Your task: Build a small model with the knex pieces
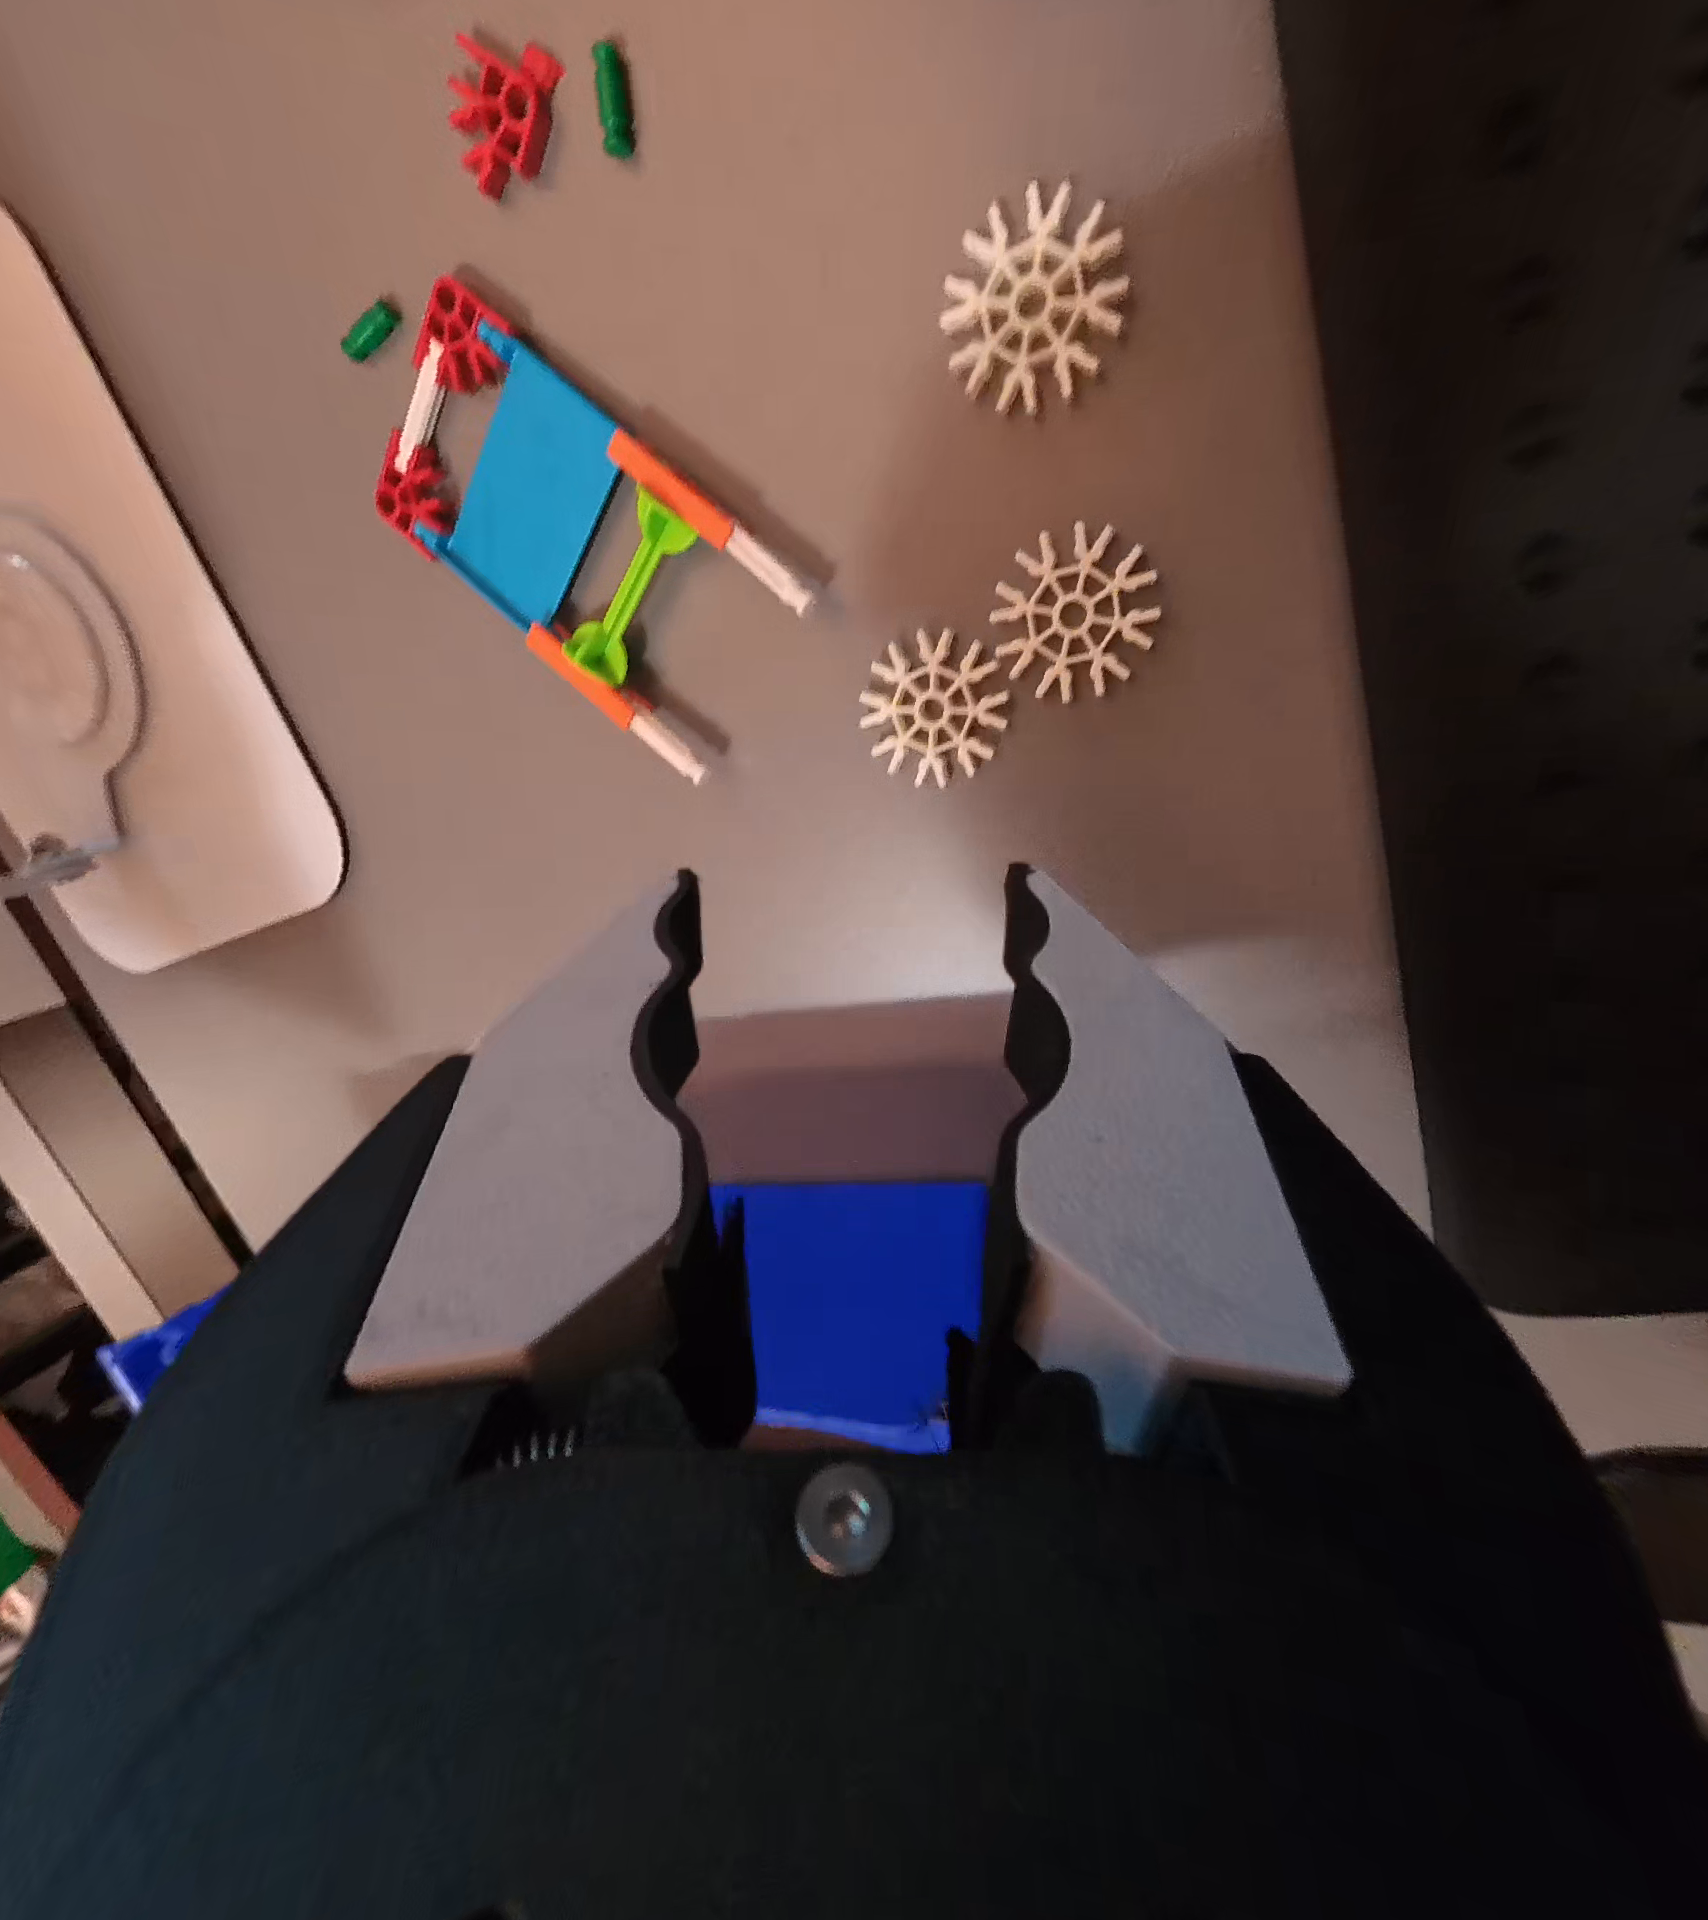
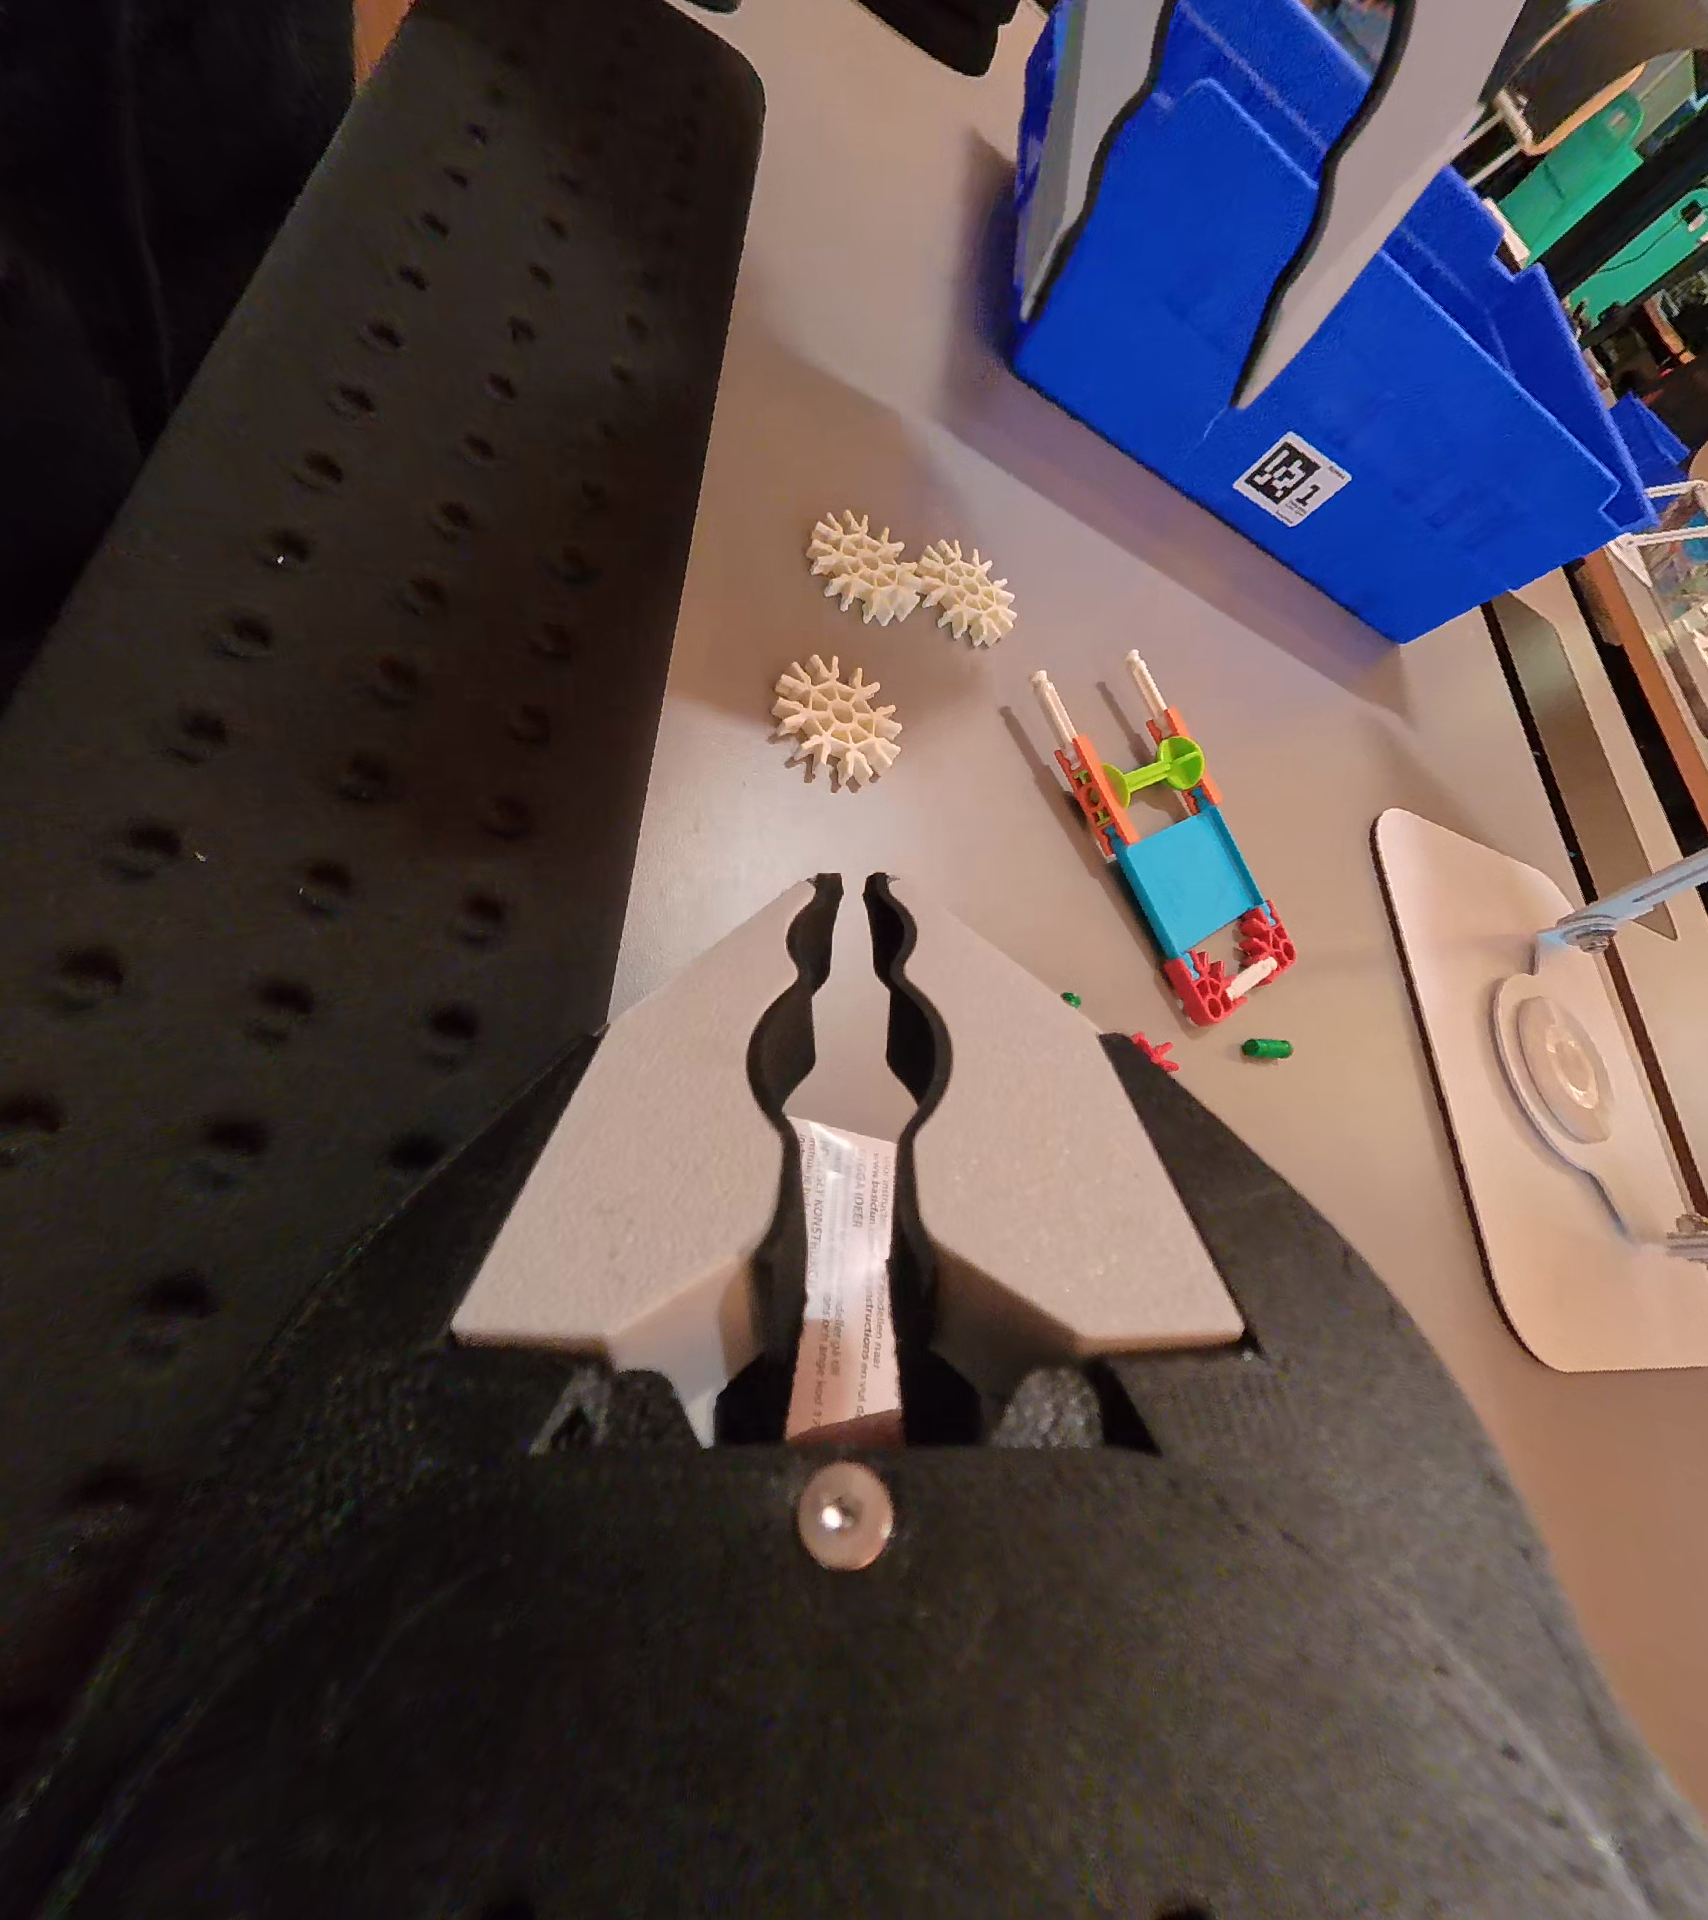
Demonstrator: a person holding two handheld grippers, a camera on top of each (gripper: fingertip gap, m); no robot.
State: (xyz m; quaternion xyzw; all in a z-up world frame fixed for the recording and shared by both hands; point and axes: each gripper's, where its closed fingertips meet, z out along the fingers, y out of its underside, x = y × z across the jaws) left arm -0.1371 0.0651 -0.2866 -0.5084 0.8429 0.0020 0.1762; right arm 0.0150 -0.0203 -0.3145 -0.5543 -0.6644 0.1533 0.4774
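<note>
Toy frame (image 1: 559, 499) flat on table (image 1: 829, 125), three white snowflake connectors (image 1: 1035, 296) beside it | left gripper (image 1: 850, 883) above, spread wide, empty | right gripper (image 2: 852, 883) nearly closed, empty

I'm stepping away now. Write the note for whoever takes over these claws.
Left claw: open, empty, above the table near the blue bin.
Right claw: nearly shut, nothing between its tips, beside the black perforated panel.
On the table: toy frame with blue panel, partly built; three white snowflake connectors loose beside it; loose red connector and green rods beyond.
</note>
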